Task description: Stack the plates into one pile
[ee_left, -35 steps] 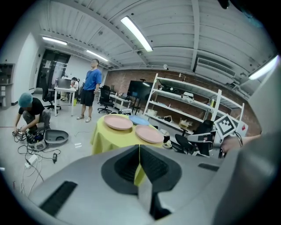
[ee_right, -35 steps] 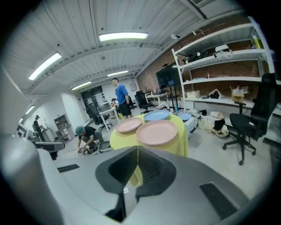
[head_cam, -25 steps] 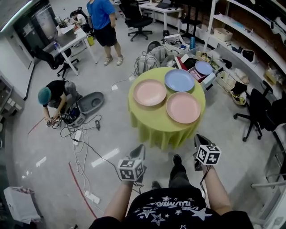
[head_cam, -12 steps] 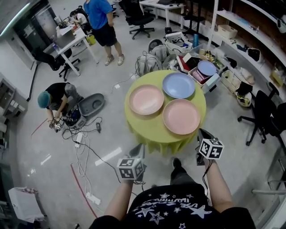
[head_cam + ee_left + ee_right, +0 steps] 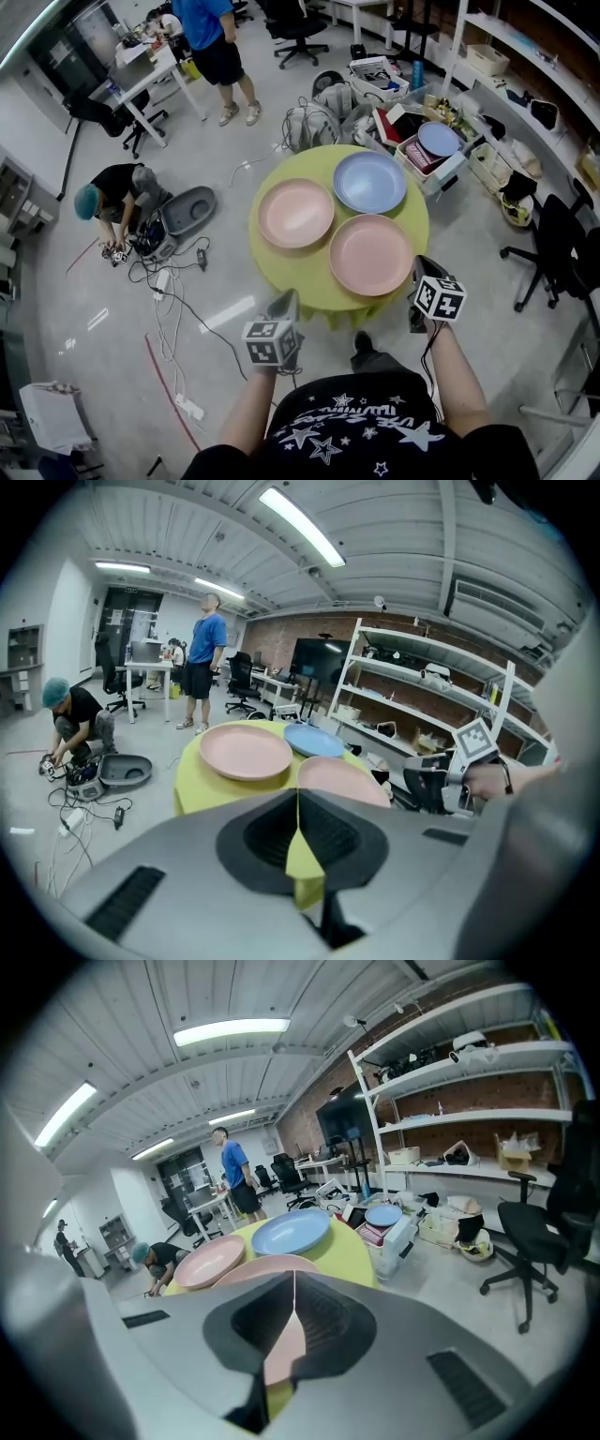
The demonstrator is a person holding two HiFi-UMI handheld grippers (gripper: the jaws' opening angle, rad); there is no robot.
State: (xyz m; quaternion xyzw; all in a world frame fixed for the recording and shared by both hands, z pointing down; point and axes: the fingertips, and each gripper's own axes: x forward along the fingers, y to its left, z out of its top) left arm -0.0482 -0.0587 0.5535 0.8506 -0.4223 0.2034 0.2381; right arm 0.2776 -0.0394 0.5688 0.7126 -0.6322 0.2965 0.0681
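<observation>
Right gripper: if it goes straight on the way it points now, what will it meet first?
Probably the nearer pink plate, at the front of the table; the right gripper aims at its rim, though depth is unclear.

Your left gripper [image 5: 298, 803] covering near edge of closest pink plate [image 5: 342, 778] and table [image 5: 202, 775] front. Your right gripper [image 5: 293, 1288] hiding most of same plate. Picture's top edge cutting off standing person [image 5: 214, 37] above shoulders. Shelf clutter [image 5: 525, 103] showing too small to name.
</observation>
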